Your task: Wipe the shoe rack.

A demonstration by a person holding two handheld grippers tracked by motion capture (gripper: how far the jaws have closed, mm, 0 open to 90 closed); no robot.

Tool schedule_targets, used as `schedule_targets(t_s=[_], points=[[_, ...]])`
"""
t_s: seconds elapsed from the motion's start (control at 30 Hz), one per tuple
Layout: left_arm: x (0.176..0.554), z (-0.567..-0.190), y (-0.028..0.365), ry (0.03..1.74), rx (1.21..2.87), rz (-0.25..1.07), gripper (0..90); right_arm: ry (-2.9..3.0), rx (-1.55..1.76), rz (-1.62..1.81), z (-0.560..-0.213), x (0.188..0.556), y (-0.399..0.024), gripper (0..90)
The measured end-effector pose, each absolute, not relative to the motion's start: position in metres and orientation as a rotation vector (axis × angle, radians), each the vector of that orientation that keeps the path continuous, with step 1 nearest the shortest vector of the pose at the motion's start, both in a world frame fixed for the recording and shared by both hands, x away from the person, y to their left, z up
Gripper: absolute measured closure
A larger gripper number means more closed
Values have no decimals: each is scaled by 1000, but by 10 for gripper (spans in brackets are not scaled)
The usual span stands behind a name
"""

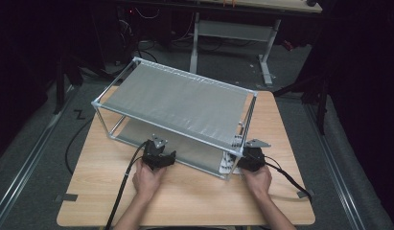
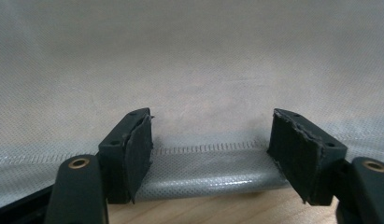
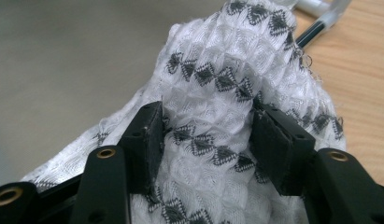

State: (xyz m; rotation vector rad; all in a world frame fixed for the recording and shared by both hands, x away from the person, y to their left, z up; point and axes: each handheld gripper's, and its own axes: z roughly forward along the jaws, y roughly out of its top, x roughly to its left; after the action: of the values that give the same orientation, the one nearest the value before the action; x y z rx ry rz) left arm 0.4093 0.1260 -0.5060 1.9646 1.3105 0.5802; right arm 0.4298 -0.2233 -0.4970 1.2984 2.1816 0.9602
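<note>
1. The left gripper (image 1: 158, 157) rests at the front edge of the two-tier fabric rack (image 1: 178, 98); its jaws stand apart, empty, astride the lower hem (image 2: 208, 170).
2. The right gripper (image 1: 251, 160) sits at the rack's front right corner.
3. The white patterned cloth (image 3: 217, 88) bunches between the right jaws, which stand wide; whether the pads press it cannot be told.

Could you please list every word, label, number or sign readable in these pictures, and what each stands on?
None: no readable text.
The cloth bears a woven pattern of dark diamonds, no letters.
The rack, its grey fabric shelves, the table and both grippers, left and right, carry no visible print.
The tape piece on the table is blank as far as can be told.
</note>
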Motion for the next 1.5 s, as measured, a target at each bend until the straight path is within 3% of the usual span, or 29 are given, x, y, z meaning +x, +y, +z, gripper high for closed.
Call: schedule_targets(t_s=[0.6, 1.5], points=[[409, -506, 126, 1310, 1964, 580, 306, 2095, 1416, 913, -496, 486, -234, 477], [409, -506, 126, 1309, 1963, 577, 310, 2048, 1493, 846, -494, 524, -235, 496]])
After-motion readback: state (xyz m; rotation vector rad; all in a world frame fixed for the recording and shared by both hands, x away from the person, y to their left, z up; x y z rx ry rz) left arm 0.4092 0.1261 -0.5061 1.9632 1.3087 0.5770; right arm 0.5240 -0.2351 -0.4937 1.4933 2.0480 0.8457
